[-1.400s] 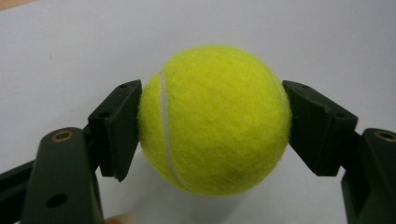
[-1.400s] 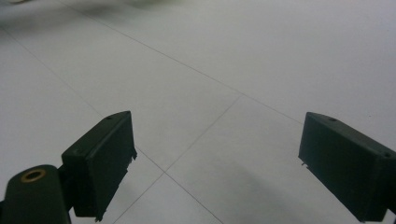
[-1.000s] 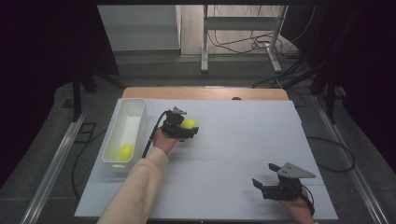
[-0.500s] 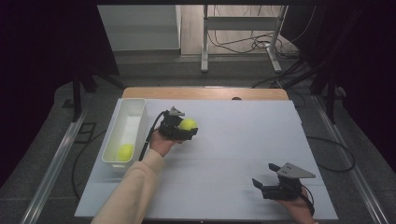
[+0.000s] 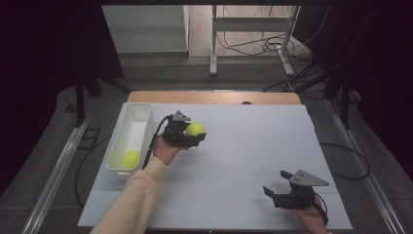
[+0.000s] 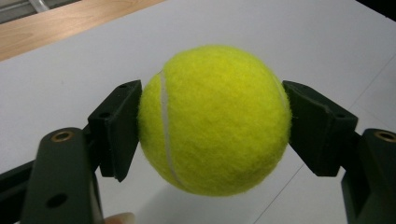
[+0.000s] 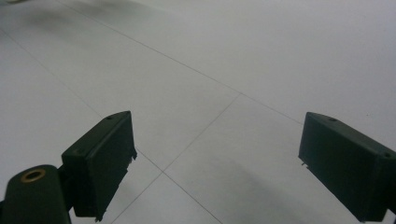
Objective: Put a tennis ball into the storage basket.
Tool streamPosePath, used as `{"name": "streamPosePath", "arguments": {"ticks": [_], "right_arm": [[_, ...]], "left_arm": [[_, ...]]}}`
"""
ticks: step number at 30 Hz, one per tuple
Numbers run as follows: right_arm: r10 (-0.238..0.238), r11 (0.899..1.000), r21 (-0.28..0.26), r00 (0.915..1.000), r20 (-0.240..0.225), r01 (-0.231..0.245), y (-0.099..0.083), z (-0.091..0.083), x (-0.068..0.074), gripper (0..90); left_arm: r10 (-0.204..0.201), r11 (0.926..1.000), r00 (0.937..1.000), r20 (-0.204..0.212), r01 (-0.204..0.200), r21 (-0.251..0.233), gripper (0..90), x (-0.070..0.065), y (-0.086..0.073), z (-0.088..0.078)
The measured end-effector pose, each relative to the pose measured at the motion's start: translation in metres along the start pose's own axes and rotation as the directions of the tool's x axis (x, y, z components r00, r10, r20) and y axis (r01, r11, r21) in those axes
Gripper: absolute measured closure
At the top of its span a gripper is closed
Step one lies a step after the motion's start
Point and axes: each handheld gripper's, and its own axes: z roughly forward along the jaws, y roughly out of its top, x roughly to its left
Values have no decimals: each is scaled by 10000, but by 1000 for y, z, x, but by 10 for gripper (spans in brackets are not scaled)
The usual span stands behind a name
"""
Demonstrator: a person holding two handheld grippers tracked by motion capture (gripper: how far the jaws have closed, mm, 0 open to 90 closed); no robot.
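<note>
Bright tabletop, dark surroundings, soft shadows

The left gripper is black with blocky jaws, brass-coloured rivets, a grey three-cornered plate and a black trailing cable. The right gripper matches it. The left arm wears a cream sleeve.

dim room, grey floor, cables

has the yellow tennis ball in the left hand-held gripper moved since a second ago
Cannot tell: the fuzzy yellow tennis ball sits about as far right of the white plastic bin as before.
</note>
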Motion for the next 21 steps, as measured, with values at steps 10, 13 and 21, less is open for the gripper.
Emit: {"name": "streamPosePath", "arguments": {"ticks": [10,13,21], "right_arm": [[11,10000,6,10000,13,-11,0,0,0,111],[9,10000,9,10000,22,-9,0,0,0,111],[10,10000,19,10000,27,-10,0,0,0,111]], "left_arm": [[-70,9997,10000,-14,70,-254,258,3,0,-14],[-52,9994,10000,-29,51,-336,258,3,1,-18],[1,9984,10000,-40,-3,-557,258,4,4,-28]]}}
